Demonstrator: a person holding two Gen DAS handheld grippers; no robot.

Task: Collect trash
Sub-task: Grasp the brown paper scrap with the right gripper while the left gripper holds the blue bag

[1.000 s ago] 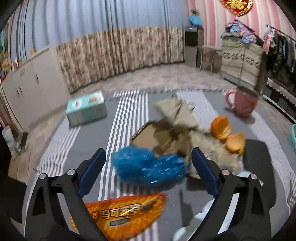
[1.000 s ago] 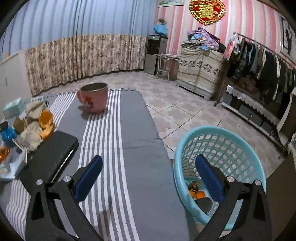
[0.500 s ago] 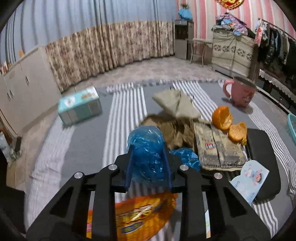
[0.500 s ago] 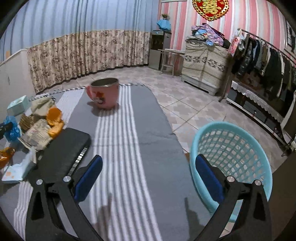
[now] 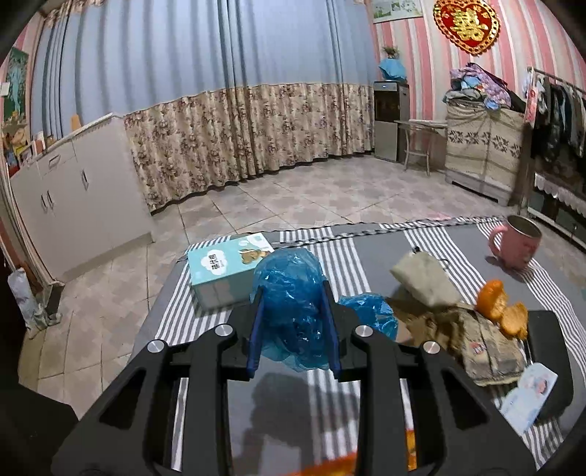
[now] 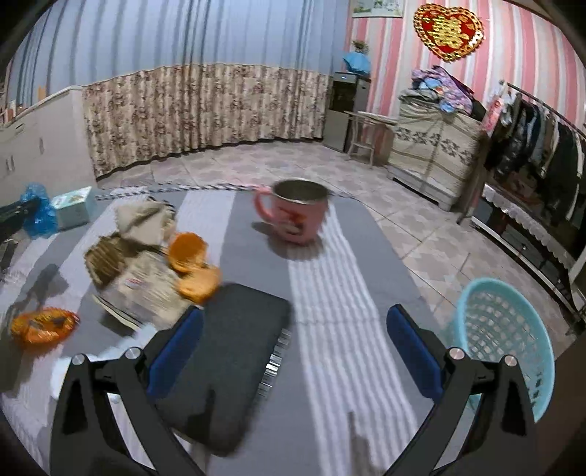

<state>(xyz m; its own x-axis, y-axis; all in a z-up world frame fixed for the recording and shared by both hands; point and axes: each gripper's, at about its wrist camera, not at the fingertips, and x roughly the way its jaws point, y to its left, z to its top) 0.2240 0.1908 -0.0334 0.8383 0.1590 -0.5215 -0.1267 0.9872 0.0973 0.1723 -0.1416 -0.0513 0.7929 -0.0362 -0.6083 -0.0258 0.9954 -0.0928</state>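
the left gripper (image 5: 293, 322) pinches a crumpled blue plastic bag (image 5: 289, 293), lifted over the striped table (image 5: 366, 256); its lower folds hide behind the pads. the right gripper (image 6: 293, 344) gapes empty, blurred scraps, perhaps peel (image 6: 192, 263), beyond.

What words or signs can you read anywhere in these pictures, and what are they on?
"囍", gold, on the red heart wall ornament.
Teal tissue box: white Chinese characters on its top, too small to read surely.
Flattened wrapper: small red label, unreadable.
Orange snack bag: print blurred.
Pink mug: picture, no readable words.
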